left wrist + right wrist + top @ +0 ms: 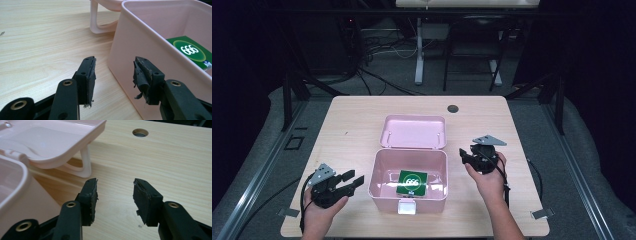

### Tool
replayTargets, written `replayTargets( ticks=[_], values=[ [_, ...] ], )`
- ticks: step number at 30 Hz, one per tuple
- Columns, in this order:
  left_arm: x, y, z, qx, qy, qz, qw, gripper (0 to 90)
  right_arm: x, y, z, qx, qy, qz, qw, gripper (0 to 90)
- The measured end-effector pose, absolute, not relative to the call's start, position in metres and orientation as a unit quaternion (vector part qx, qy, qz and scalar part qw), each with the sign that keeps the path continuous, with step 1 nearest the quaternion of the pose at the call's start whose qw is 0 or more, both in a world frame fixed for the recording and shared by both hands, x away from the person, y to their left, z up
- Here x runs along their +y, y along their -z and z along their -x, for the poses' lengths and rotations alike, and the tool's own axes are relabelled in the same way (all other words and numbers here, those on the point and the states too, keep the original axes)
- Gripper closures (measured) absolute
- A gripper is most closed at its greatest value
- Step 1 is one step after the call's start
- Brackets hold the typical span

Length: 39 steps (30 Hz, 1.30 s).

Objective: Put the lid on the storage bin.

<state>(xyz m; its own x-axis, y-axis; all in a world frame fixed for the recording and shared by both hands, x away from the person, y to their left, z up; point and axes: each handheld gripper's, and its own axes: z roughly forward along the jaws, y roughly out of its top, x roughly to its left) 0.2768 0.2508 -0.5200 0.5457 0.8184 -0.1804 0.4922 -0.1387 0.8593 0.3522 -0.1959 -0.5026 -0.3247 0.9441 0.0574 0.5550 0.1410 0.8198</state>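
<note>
While the lid hangs back, things stand thus:
Pink box (408, 196): table centre, lid (414, 132) folded open toward 12 o'clock.
Green packet (412, 181): flat on the box floor.
Left gripper (353, 180): at the box's 9 o'clock, jaws apart, empty.
Right gripper (465, 155): at its 3 o'clock, jaws apart, empty.
Table (352, 120): pale wood.

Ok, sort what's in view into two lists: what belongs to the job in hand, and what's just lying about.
Part of the job:
- pink box, open
- its lid, folded back
- green card inside the box
- left gripper, fingers apart
- right gripper, fingers apart

Just there:
- table
- hole in the tabletop
- cables on the floor behind
</note>
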Motion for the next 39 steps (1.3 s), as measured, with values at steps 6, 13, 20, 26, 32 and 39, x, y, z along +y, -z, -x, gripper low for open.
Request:
replayTargets(
  ticks=[6,13,20,26,32,39],
  values=[
    [0.248,0.519,-0.276,0.442,-0.171,-0.738,0.481,53.9,-0.200,0.505,-0.354,0.710,-0.387,-0.540,0.235,52.2],
    [0.246,0.512,-0.273,0.437,-0.163,-0.739,0.486,54.4,-0.199,0.504,-0.354,0.707,-0.398,-0.545,0.210,56.3],
    [0.235,0.497,-0.263,0.414,-0.156,-0.742,0.503,54.3,-0.197,0.498,-0.355,0.714,-0.396,-0.542,0.196,62.9],
    [0.235,0.486,-0.259,0.408,-0.153,-0.740,0.513,52.9,-0.196,0.495,-0.352,0.713,-0.399,-0.539,0.205,65.0],
    [0.229,0.485,-0.258,0.393,-0.137,-0.751,0.512,59.7,-0.198,0.495,-0.353,0.708,-0.402,-0.546,0.196,65.8],
    [0.220,0.489,-0.258,0.385,-0.120,-0.763,0.505,65.2,-0.193,0.484,-0.358,0.700,-0.419,-0.545,0.192,63.7]
  ],
)
